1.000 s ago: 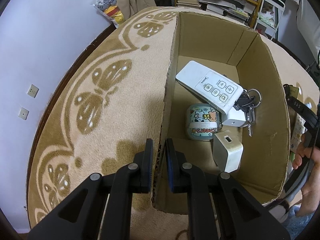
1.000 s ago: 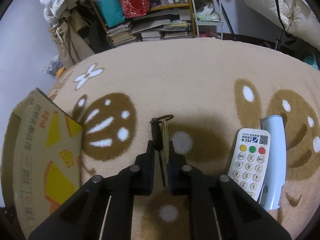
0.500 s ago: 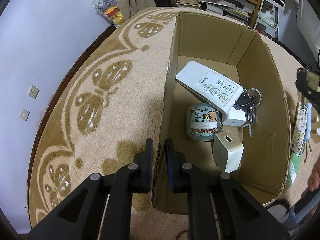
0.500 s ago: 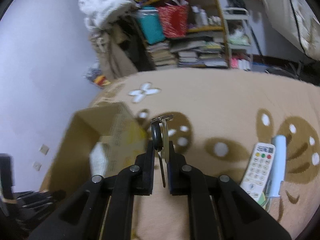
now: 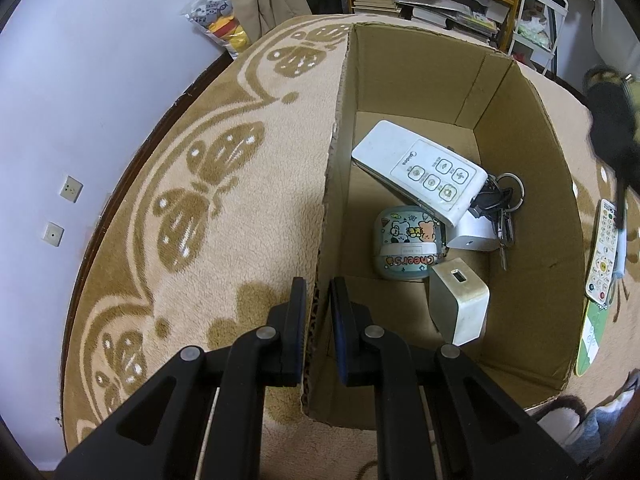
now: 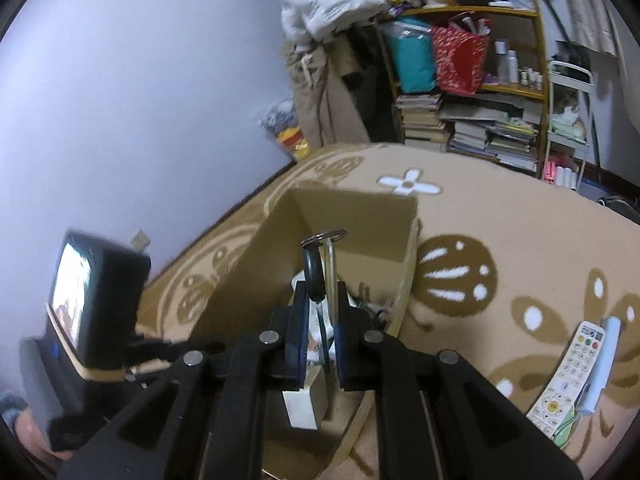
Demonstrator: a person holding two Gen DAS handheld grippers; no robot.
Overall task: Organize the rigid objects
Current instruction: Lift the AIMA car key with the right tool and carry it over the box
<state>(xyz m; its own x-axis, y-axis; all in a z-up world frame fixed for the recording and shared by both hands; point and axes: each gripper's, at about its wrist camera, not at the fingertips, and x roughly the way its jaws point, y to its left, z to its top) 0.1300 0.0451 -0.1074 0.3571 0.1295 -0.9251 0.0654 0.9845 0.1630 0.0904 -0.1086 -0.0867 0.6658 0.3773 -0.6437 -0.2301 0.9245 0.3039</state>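
My left gripper (image 5: 318,294) is shut on the left wall of the cardboard box (image 5: 332,184). The box holds a white Midea remote (image 5: 420,170), a key bunch (image 5: 502,204), a cartoon-printed case (image 5: 406,242) and two white chargers (image 5: 460,306). My right gripper (image 6: 322,296) is shut on a set of keys (image 6: 318,264) with a black head and a ring, held in the air over the box (image 6: 352,216). The right gripper's held keys show blurred at the left wrist view's right edge (image 5: 612,120).
A white remote (image 6: 568,372) and a pale blue case (image 6: 600,364) lie on the butterfly-patterned rug (image 5: 208,208) right of the box; they also show in the left wrist view (image 5: 604,248). Bookshelves (image 6: 472,120) and clothes stand at the back. The left gripper's camera unit (image 6: 92,304) sits at left.
My right gripper has lifted the keys off the rug and carried them left, over the box. My left gripper has stayed clamped on the box wall.
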